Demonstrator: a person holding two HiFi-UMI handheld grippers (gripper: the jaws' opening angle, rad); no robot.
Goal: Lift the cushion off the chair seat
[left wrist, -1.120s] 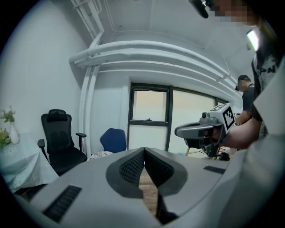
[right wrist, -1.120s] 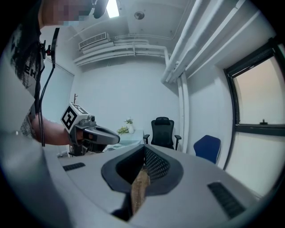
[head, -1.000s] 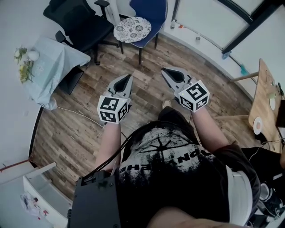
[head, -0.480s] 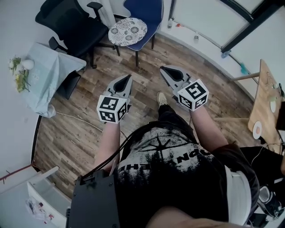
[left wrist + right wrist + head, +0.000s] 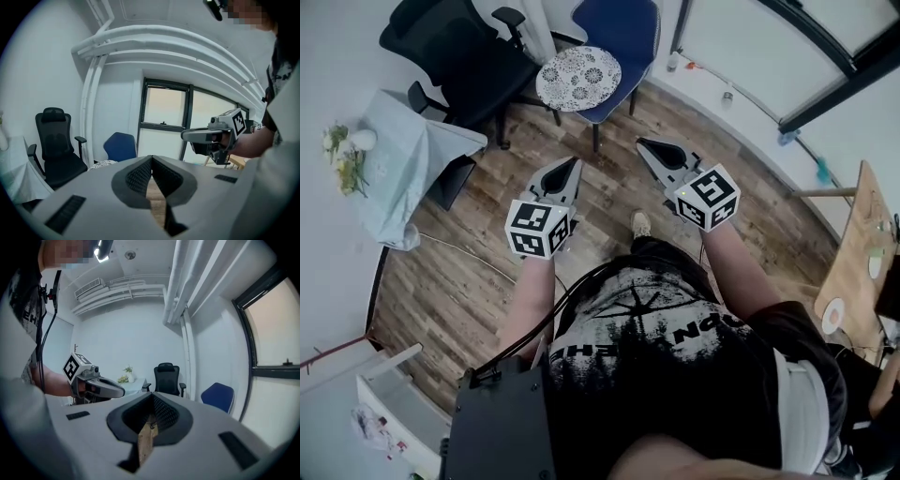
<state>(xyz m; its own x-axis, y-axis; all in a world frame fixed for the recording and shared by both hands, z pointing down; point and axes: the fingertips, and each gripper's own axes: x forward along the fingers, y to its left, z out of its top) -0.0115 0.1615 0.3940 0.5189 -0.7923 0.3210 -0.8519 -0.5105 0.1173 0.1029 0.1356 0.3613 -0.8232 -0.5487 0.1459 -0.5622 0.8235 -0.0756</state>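
Note:
A round white cushion (image 5: 577, 79) with a dark lace pattern lies on the seat of a blue chair (image 5: 623, 33) at the top of the head view. My left gripper (image 5: 574, 161) and right gripper (image 5: 641, 143) hang side by side over the wooden floor, short of the chair, both pointing toward it. Each is shut with nothing between its jaws. In the left gripper view the jaws (image 5: 151, 158) meet at the tips, and beyond them stand the blue chair (image 5: 120, 146) and an edge of the cushion (image 5: 102, 164). The right gripper view shows its closed tips (image 5: 153, 397) and the blue chair (image 5: 217, 397).
A black office chair (image 5: 459, 47) stands left of the blue chair. A small table under a pale cloth (image 5: 398, 155) with flowers is at the left wall. A wooden table (image 5: 858, 253) stands at the right. A thin cable (image 5: 459, 246) lies on the floor.
The person has stepped across the floor with both grippers shut and side by side. The chair with the cushion now sits slightly lower in the head view, nearer the gripper tips.

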